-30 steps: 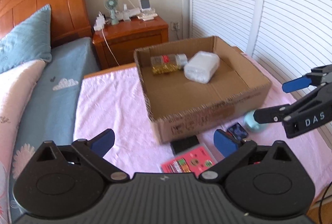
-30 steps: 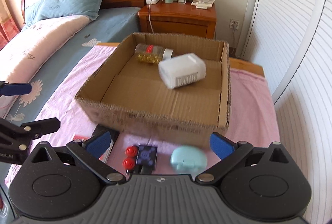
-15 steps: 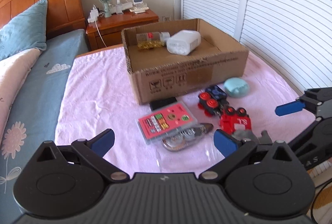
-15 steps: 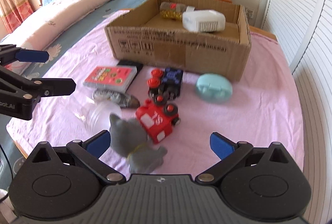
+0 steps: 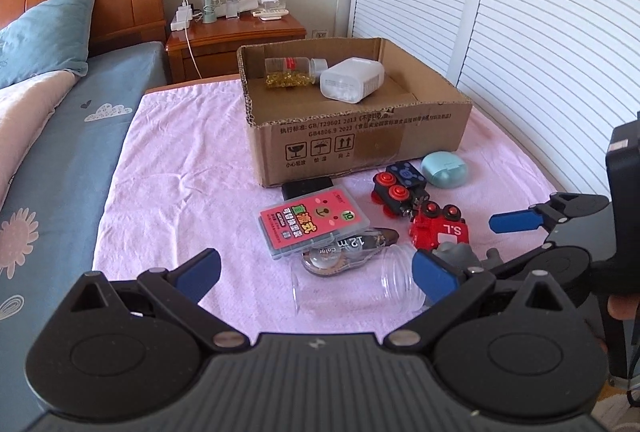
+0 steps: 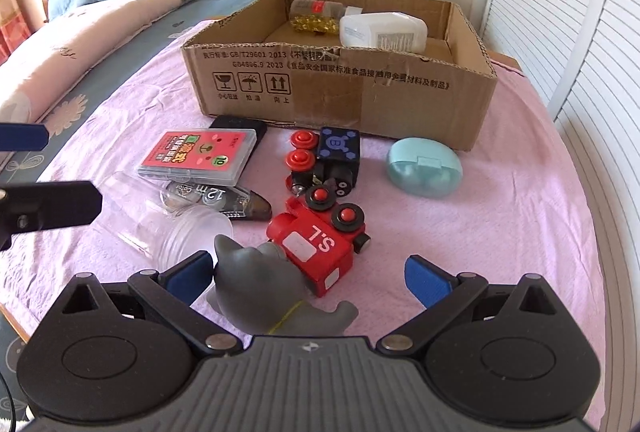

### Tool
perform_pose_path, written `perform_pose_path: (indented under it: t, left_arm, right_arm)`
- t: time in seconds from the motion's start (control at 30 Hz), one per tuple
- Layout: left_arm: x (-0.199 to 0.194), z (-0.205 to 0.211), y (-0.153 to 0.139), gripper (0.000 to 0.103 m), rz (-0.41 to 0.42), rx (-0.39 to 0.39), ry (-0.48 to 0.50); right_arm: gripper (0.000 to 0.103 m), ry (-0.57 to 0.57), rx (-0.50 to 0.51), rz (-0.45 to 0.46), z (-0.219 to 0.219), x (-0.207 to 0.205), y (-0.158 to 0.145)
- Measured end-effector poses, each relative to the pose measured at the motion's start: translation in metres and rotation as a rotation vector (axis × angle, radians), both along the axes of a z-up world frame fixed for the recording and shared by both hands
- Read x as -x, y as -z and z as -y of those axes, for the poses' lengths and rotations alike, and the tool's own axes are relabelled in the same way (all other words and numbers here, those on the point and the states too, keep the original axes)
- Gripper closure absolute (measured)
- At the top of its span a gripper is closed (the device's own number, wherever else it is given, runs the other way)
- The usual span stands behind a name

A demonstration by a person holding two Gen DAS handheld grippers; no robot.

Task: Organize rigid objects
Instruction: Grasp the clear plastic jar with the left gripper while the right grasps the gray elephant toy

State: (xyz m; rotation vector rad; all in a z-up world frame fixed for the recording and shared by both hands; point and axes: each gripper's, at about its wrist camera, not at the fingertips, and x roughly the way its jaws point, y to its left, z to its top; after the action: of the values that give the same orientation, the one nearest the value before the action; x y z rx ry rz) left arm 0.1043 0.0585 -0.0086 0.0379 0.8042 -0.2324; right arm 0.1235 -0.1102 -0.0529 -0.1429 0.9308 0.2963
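A cardboard box [image 5: 360,148] [image 6: 340,92] on a pink cloth holds a pill bottle [image 5: 294,72] and a white container [image 5: 352,80]. In front of it lie a red card case [image 5: 314,226] [image 6: 200,154], a tape dispenser [image 5: 348,248], a clear jar [image 5: 356,284] [image 6: 168,228], a black toy train car [image 5: 398,188] [image 6: 328,162], a red toy train [image 5: 440,230] [image 6: 320,236], a teal case [image 5: 444,168] [image 6: 424,166] and a grey figurine [image 6: 260,280]. My left gripper [image 5: 316,272] is open over the jar. My right gripper [image 6: 308,272] is open around the figurine, not gripping it.
A bed with a blue pillow [image 5: 44,28] and pink cover lies to the left. A wooden nightstand [image 5: 236,40] with a small fan stands behind the box. White louvred doors [image 5: 520,12] line the right side. A black flat object [image 5: 306,188] lies under the card case.
Both grippers have pulled back from the box toward the near edge of the cloth, bringing the loose objects into view. Both stay open.
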Motion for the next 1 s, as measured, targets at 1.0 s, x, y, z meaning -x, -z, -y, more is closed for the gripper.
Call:
perform_pose_path:
  t: [1.0]
  left_arm:
    - [-0.024, 0.043, 0.051, 0.002, -0.111, -0.065, 0.012]
  right_arm:
    - [0.0, -0.058, -0.077, -0.074, 0.033, 0.05, 0.001]
